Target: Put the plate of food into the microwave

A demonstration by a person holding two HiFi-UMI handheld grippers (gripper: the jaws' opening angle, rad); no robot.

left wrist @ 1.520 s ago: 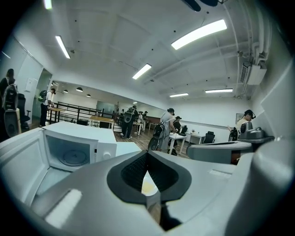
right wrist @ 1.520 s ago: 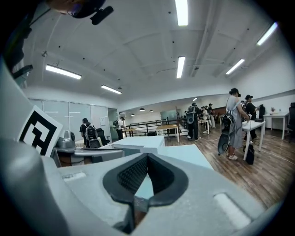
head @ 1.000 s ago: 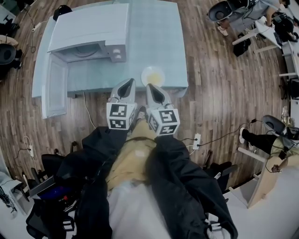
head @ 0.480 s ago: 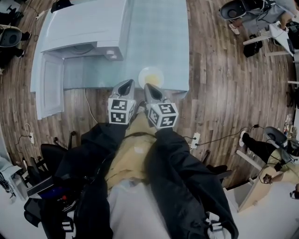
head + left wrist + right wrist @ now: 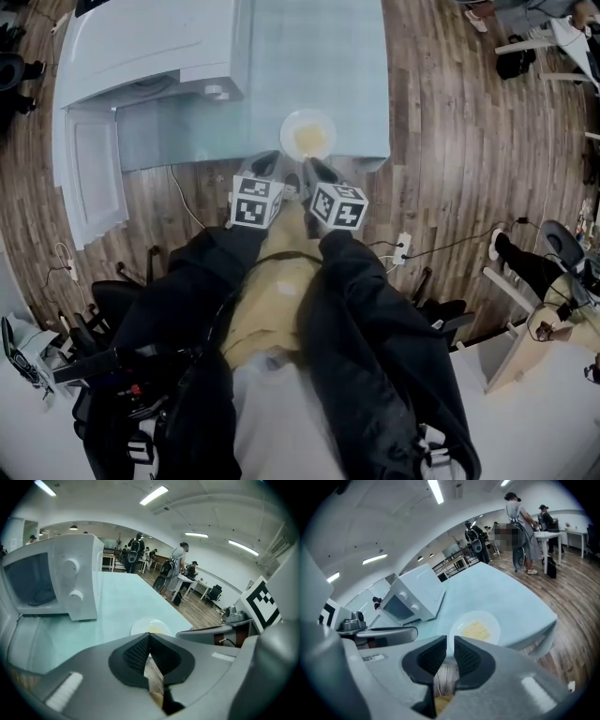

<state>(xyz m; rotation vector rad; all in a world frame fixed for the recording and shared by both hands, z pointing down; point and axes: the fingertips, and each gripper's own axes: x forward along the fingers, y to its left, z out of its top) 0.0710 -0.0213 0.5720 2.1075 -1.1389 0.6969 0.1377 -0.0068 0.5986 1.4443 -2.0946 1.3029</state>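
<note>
Head view: the left hand-held gripper and the right hand-held gripper sat side by side just short of the near edge of the table, both aimed at the plate.
Plate: the white plate with yellow food stood on the table close to its near edge. It was to the right of the microwave and apart from it, just beyond both sets of jaws, and nothing touched it.
Microwave: its door hung wide open toward the near left.
Left hand-held gripper: the jaws met tip to tip and held nothing.
Right hand-held gripper: the jaws stood a narrow gap apart and had just been opening. Nothing lay between them, and in the right gripper view the plate sat straight beyond the gap.
Change: compared with a second earlier, both grippers had tipped further downward and sunk toward the table edge. The plate had kept its place.
Meaning: this looked like the end of the approach, with the right side getting ready to take the near rim. The lift and the carry leftward to the open microwave were not yet begun.
Next need: probably a slightly wider gap and a short push forward onto the rim, while keeping the plate level so the food stays on it.
</note>
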